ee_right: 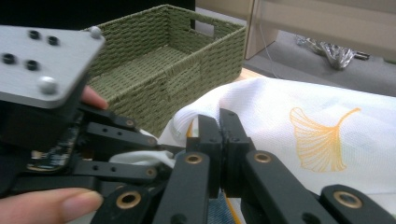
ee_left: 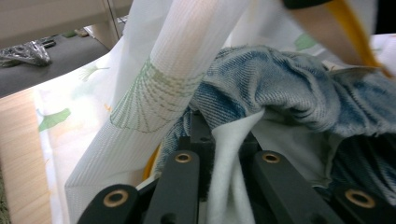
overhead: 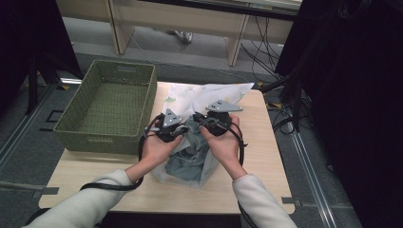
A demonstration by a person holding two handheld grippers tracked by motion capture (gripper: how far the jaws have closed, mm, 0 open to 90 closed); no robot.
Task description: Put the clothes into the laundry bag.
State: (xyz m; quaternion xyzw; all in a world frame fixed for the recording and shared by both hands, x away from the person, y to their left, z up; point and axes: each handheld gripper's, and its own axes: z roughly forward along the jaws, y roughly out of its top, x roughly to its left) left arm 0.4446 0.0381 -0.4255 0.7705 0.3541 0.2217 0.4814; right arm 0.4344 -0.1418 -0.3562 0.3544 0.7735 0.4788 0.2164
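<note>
Denim lies between two clamped grippers

Denim garment (overhead: 189,154) sits bunched nearest the person, half inside the white leaf-print mesh bag (overhead: 204,95). Left gripper (overhead: 177,129) pinches the bag's white edge; right gripper (overhead: 205,121) has jaws closed, probably on the same rim. Beyond and leftward stands the green woven basket (overhead: 111,102).

High view looks down over the tabletop's (overhead: 266,156) near edge; both gripper views sit super close on the white mesh bag (ee_left: 154,88), and all share it.
</note>
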